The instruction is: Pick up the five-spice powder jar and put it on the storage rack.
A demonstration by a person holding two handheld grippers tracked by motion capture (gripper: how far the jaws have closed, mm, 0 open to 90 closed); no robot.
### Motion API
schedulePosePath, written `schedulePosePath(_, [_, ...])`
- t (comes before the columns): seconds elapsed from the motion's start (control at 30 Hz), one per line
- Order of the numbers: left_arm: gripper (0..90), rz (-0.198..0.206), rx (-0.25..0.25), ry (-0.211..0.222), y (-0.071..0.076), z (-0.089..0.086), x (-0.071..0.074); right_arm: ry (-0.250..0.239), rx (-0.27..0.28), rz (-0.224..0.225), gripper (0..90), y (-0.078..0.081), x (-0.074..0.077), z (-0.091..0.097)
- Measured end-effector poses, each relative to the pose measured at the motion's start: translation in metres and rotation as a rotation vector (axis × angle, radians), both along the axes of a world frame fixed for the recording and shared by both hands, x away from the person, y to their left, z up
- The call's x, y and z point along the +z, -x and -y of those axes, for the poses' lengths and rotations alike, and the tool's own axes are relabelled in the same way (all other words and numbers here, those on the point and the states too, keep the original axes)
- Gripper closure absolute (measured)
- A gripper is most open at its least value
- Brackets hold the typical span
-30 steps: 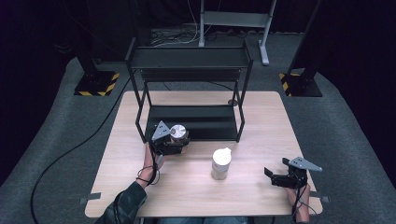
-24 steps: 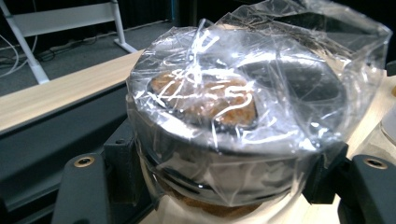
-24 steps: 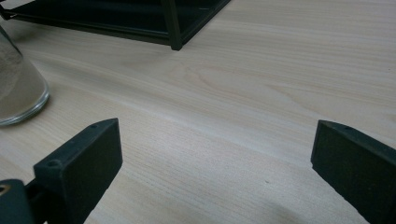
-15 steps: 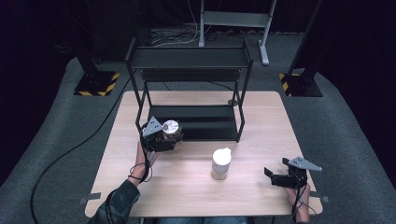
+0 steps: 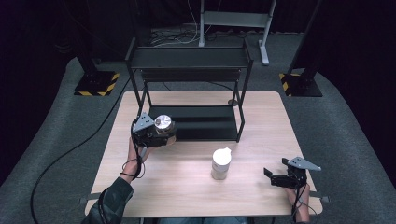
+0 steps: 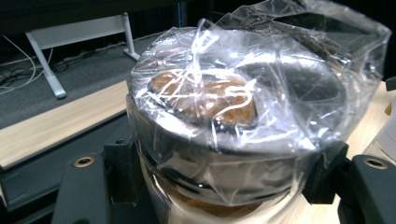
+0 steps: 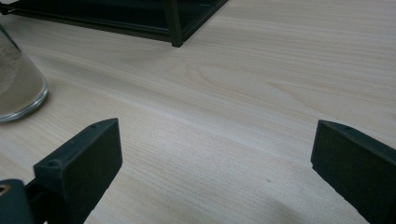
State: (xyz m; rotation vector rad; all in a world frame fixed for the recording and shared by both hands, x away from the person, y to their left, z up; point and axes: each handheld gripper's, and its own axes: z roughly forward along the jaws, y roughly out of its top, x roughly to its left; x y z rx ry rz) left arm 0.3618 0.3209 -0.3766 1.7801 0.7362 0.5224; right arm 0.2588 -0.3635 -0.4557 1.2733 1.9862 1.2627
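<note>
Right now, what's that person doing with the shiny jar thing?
A person at a wooden table holds a gripper in each hand. The left gripper is clamped on a jar wrapped in clear plastic, with something brown inside, and holds it up just in front of the black shelf rack. The right gripper rests near the table's right edge with its jaws open and nothing between them. A second, white-topped jar stands on the table between the two hands.

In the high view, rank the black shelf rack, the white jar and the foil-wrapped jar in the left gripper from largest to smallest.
1. Black shelf rack, by far the largest.
2. White jar and foil-wrapped jar: too alike to rank, and the left gripper hides much of the wrapped one.
</note>
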Motion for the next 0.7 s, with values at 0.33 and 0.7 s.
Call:
schedulePosePath(0.33, [30.7,0.017,0.005,-0.003,0.000,-0.009,0.015,-0.001,0.000,-0.001,0.8,0.000,0.000,0.000])
schedulePosePath(0.7, [30.7,0.019,0.011,-0.012,-0.003,-0.016,0.028,-0.002,0.000,0.000,0.7,0.000,0.000,0.000])
